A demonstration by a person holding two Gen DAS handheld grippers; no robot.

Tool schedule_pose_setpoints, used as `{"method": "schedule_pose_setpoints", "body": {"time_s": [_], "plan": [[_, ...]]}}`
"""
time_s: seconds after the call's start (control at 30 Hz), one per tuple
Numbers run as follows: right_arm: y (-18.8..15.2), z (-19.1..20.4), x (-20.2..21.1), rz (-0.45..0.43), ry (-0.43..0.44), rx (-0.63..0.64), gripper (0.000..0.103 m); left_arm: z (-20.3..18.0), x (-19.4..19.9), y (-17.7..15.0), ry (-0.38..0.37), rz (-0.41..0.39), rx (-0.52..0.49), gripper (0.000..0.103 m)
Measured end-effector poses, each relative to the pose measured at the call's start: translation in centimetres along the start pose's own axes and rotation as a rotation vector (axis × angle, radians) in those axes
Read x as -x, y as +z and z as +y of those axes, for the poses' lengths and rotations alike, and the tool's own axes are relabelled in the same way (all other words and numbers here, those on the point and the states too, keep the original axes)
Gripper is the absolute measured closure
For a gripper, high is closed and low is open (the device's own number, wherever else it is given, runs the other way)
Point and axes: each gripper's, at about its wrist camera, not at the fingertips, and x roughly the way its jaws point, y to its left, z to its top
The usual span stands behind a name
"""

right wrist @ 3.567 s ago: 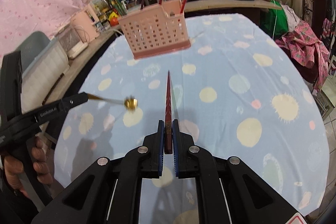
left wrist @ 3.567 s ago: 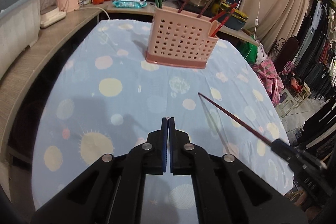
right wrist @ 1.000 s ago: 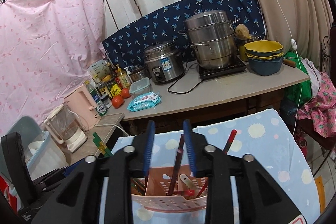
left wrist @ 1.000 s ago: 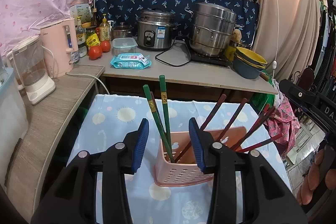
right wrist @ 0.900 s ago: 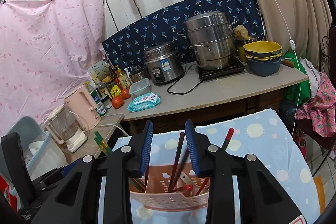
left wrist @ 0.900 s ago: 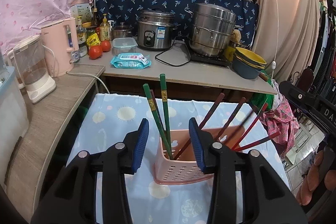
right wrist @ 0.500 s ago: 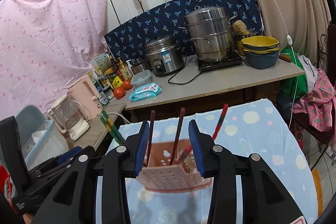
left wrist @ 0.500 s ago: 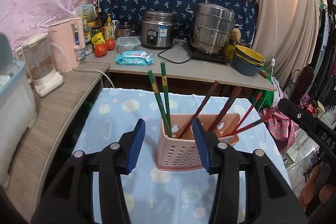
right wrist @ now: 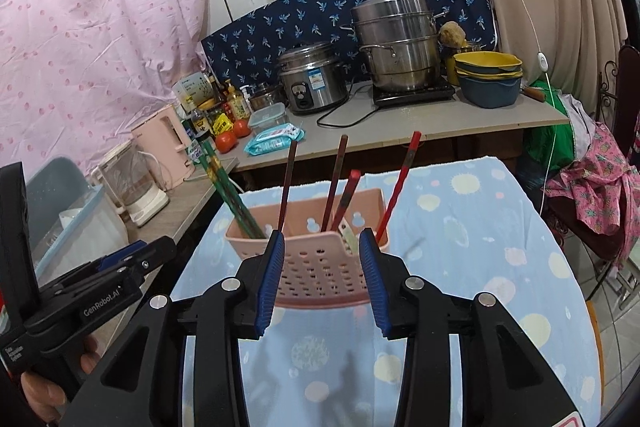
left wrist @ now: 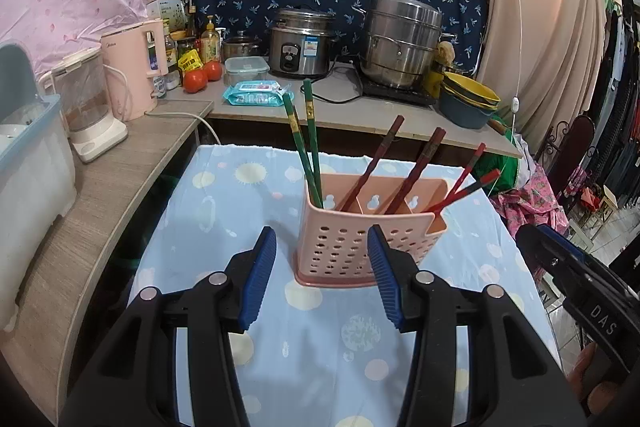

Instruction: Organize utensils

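Both grippers hang empty over the table (left wrist: pixel 208 195) here; the left gripper (left wrist: pixel 322 275) has its blue pads spread wide with nothing between them, and the right gripper (right wrist: pixel 320 279) is spread just as wide, holding nothing; each is lined up on the pink utensil holder (left wrist: pixel 360 243), which stands on the blue spotted cloth toward the table's far edge, roughly midway between its side edges.

Look at how the holder is loaded; the green chopsticks (left wrist: pixel 308 147) lean together in the left-end compartment, the dark red chopsticks (left wrist: pixel 400 167) stand in the middle sections, and the bright red chopsticks (left wrist: pixel 468 175) tilt out over the cut-down right end; sorted by colour, it seems, one kind per slot, which is the point of the job. From the right wrist view a pale utensil (right wrist: pixel 347 235) shows low inside the holder; what it is, I can't tell.

Nothing loose is visible on the cloth near the holder, so the sorting looks close to finished, if not done; the parted pads suit a hand that has nothing to carry.

Behind the table, the counter (right wrist: pixel 440 115) carries the rice cooker (left wrist: pixel 302 43) and steamer pot (left wrist: pixel 404 39), well apart from the action.
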Motion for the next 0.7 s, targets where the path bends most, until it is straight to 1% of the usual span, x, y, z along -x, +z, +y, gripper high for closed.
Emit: {"method": "schedule_pose_setpoints", "body": {"time_s": [0.3,0.4,0.7], "plan": [[-2.5,0.1,1.0,0.028,-0.019,0.014,0.065,0.1,0.8,-2.2,0.0,0.027,0.006,0.057],[-3.6,0.2,1.4,0.036,-0.039,0.031,0.065,0.0,1.1,-2.9,0.002,0.036,0.009,0.054],[-6.2,0.0,2.3,0.069,-0.083,0.061,0.065,-0.4,1.6,-6.1,0.017,0.08,0.006,0.047]]}}
